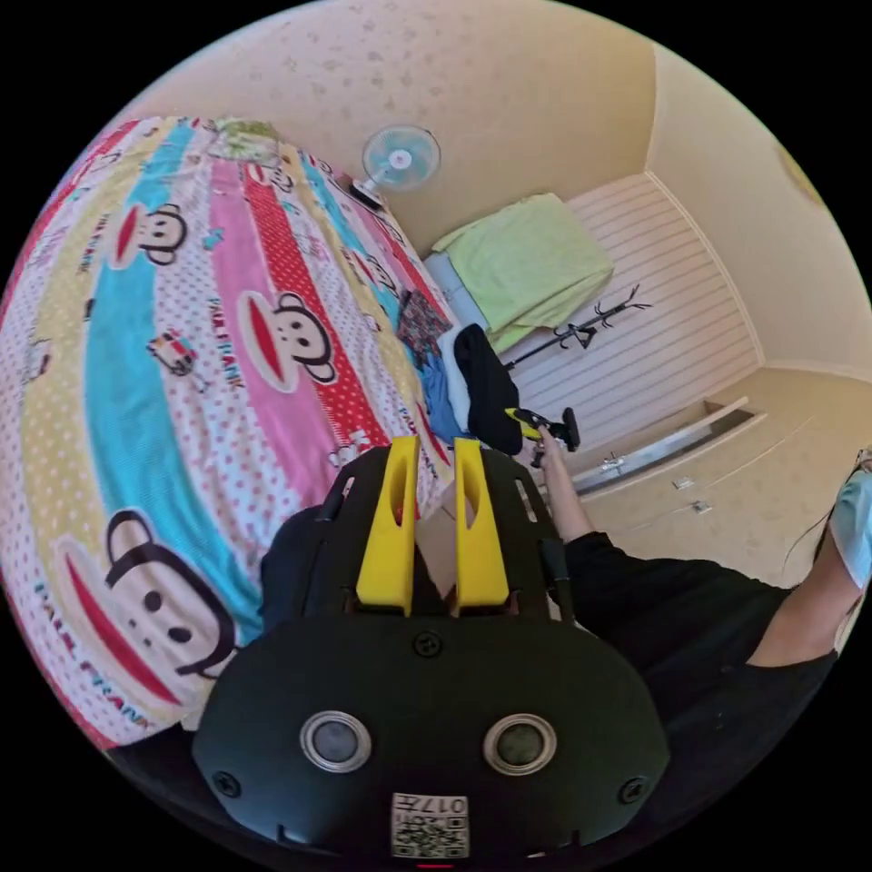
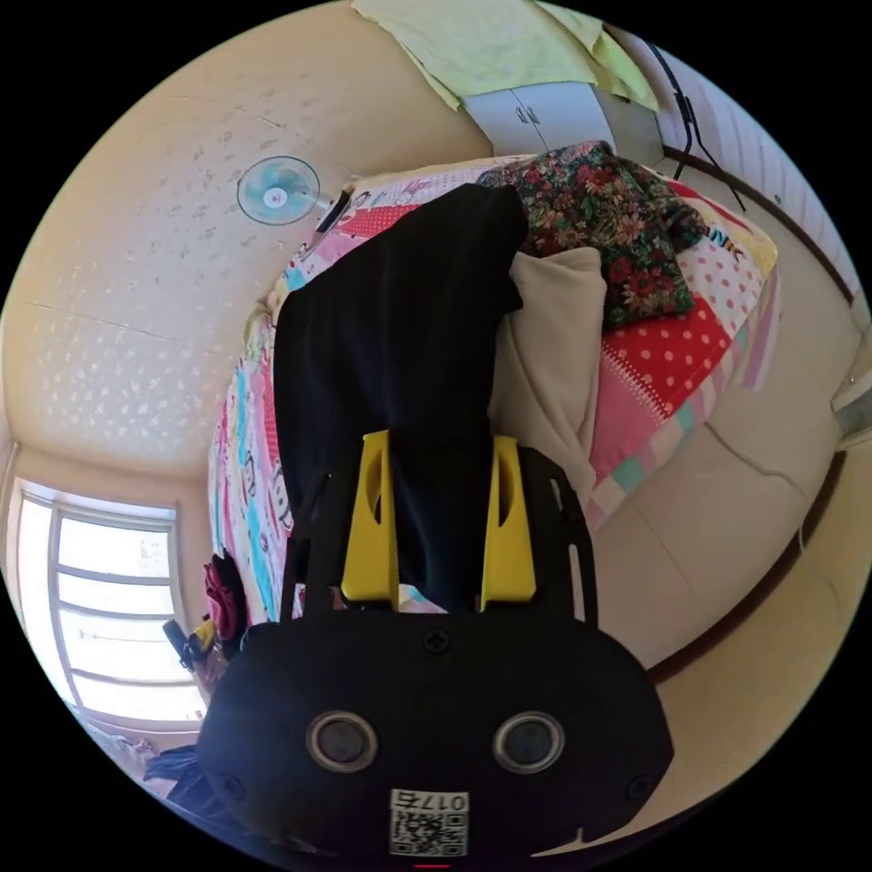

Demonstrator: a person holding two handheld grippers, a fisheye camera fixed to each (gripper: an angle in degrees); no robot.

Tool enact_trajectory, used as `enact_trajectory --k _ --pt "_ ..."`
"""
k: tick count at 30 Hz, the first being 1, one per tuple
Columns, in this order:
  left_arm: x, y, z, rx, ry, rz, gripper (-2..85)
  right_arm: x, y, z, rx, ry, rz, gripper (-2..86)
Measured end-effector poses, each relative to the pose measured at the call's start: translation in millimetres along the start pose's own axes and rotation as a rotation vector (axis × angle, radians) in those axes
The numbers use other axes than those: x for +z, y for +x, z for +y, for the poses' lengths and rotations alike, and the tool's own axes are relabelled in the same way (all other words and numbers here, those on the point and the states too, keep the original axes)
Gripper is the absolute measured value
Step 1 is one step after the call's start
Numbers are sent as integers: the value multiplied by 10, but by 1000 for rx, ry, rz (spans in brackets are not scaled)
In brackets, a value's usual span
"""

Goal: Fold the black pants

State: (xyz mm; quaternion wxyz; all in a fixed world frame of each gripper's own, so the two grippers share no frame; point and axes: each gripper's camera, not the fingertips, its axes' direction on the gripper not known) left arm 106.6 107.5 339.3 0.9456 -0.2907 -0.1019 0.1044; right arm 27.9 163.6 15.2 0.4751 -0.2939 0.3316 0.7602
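Left tongs: jaws close together with a thin gap, nothing between them, held above the bed. In the left gripper view the black pants sit far off at the bed's edge beside other clothes, and the right tongs meet them there in the person's hand.

Right gripper view: right tongs stand spread, with a fold of the black pants running down between the jaws. Whether both jaws press the cloth I cannot tell. The pants hang bunched over a cream garment, with a floral garment behind.

Judgement: the step is pickup, pulling the pants clear of the pile. Next move calls for a firm grip, then carrying them to the open stretch of bed near the left tongs, which must take a second corner to spread them flat.
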Motion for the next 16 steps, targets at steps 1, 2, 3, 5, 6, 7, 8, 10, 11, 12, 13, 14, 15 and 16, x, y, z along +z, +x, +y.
enact_trajectory --k 1,2,3,5,6,7,8,10,11,12,13,14,15,16 --pt "-237 -66 156 -33 42 -51 68 -72 -135 161 -8 15 114 127" --pt "-446 -119 323 -63 84 -95 69 -111 -195 277 -4 39 160 121" --pt "-546 -144 413 -79 106 -118 69 -181 -309 543 -10 108 193 108" --pt "-881 -249 780 -157 189 -211 68 -211 -514 986 -102 199 154 87" --pt "-947 -280 868 -176 206 -232 66 -145 -640 1278 -166 231 120 72" --pt "-1062 -349 1025 -212 230 -270 63 -7 -755 1543 -210 238 95 47" --pt "-1169 -434 1168 -257 243 -301 56 83 -809 1648 -221 232 90 35" --pt "-1371 -549 1374 -318 286 -327 54 554 -1057 1911 -245 123 91 20" --pt "-1550 -591 1512 -344 343 -359 55 675 -1142 1949 -265 90 79 18" --pt "-1654 -607 1581 -358 374 -383 56 893 -1350 2015 -321 30 19 14" --pt "-1882 -641 1713 -394 433 -440 59 1046 -1606 2084 -402 -14 -72 11" --pt "-2126 -678 1838 -436 497 -490 65 1099 -1748 2123 -448 -32 -119 10" --pt "-2250 -697 1898 -456 536 -511 78 1166 -2055 2214 -550 -58 -186 8" --pt "-2487 -734 1997 -490 619 -548 104 1199 -2366 2313 -644 -72 -191 7"
